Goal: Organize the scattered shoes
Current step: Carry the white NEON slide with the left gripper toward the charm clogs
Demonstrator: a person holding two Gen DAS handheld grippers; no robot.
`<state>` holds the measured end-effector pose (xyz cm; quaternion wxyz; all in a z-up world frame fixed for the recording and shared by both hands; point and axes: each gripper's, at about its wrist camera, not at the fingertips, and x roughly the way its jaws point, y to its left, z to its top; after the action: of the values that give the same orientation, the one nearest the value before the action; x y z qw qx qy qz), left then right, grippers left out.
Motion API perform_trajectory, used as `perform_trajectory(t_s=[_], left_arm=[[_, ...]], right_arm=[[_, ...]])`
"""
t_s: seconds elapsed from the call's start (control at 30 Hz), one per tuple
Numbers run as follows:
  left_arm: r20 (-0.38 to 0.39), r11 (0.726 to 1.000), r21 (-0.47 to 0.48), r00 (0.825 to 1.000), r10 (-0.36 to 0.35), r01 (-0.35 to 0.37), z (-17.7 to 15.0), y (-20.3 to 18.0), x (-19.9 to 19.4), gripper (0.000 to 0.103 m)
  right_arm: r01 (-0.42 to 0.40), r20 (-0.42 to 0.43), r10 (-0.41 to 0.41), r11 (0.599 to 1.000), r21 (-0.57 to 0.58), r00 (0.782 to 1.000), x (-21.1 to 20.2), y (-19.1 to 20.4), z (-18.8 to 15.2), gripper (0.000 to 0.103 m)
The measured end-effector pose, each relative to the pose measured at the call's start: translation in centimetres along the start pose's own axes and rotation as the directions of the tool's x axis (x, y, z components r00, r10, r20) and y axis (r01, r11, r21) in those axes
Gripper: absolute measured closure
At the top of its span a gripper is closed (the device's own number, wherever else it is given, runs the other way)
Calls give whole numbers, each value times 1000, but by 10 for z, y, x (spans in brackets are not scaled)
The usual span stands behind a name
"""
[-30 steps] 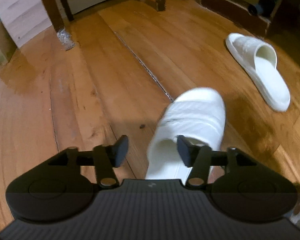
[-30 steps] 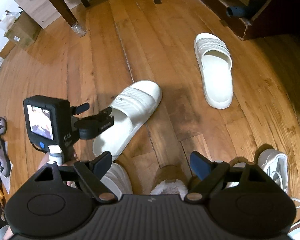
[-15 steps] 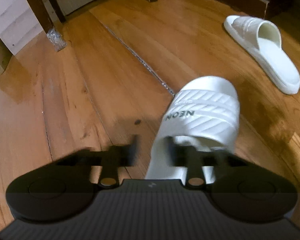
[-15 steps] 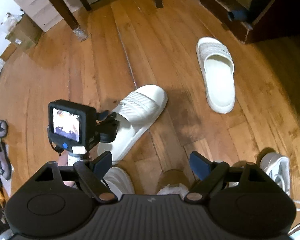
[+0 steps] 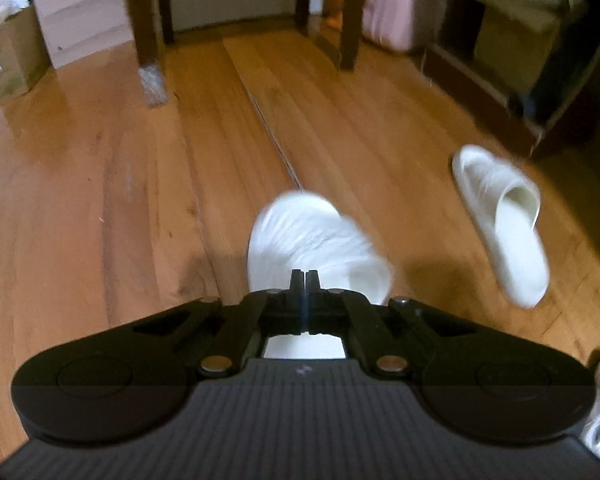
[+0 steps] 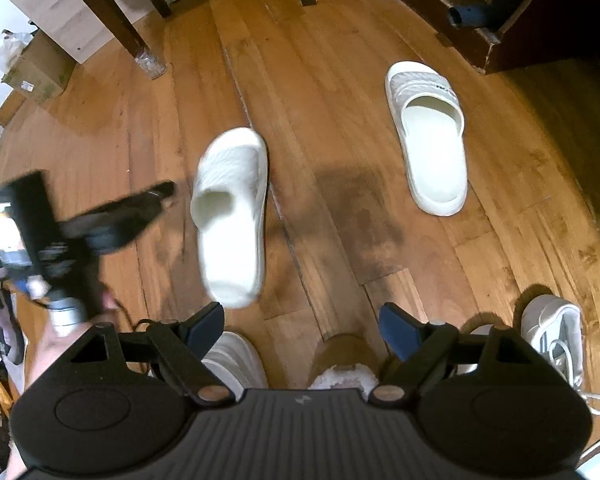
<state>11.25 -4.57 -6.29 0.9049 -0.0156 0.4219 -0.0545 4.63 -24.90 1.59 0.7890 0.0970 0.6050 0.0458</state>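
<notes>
left claw (image 5: 305,276) closed beside white slide (image 5: 316,248)

One slipper (image 6: 232,216) lay on the floor (image 6: 340,160), left of the second slipper (image 6: 428,136) and well apart from it; a sneaker (image 6: 556,332) sat nearer, far right.

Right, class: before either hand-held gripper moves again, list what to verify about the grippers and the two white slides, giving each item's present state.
1. Left hand-held gripper fingers closed: ok, they meet.
2. Left hand-held gripper holds the near white slide: cannot tell; the picture is blurred, and in the right wrist view its tip looks apart from the slide.
3. Right hand-held gripper open and empty: ok.
4. Far white slide sole-down on the floor with nothing on it: ok.
5. Slides paired side by side: not ok, a stretch of wooden floor separates them.
</notes>
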Motion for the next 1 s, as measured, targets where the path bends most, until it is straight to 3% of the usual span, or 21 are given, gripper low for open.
perform_trajectory(t_s=[0.13,0.23,0.43,0.47,0.53,0.57,0.67,0.77,0.8,0.9,1.0], left_arm=[[13,997,57,999,45,-46,3,11,-28,103],[7,990,121,998,69,-69,-3,15,-25,103],[-26,947,289,987,156,-142,-45,9,45,95],[-24,935,318,985,170,-154,-52,5,55,91],[-20,923,342,981,193,-174,-58,1,70,73],[-22,928,327,980,199,-181,-59,2,77,58],[-34,952,262,984,176,-161,-57,8,90,57],[-44,959,263,992,119,-104,-52,4,96,56],[-38,956,278,993,110,-96,-51,1,96,49],[-30,939,312,986,165,-147,-51,-9,106,23],[-14,922,313,970,243,-227,-52,-12,120,23]], right_arm=[[1,-23,-1,1000,-8,1000,7,7,0,17],[-8,-23,7,1000,-16,1000,7,15,0,17],[-10,0,10,1000,-18,1000,0,23,-1,17],[-10,1,10,1000,-19,1000,0,23,-1,17],[-7,1,7,1000,-24,1000,0,24,0,17],[-5,0,5,1000,-25,1000,1,23,0,17],[3,-2,-3,1000,-17,1000,4,20,3,17],[4,-5,-4,1000,-9,1000,6,18,5,17],[4,-7,-4,1000,-14,1000,6,18,5,17],[14,-11,-15,999,-31,1000,8,17,4,17],[23,-3,-24,999,-33,1000,5,15,2,17]])
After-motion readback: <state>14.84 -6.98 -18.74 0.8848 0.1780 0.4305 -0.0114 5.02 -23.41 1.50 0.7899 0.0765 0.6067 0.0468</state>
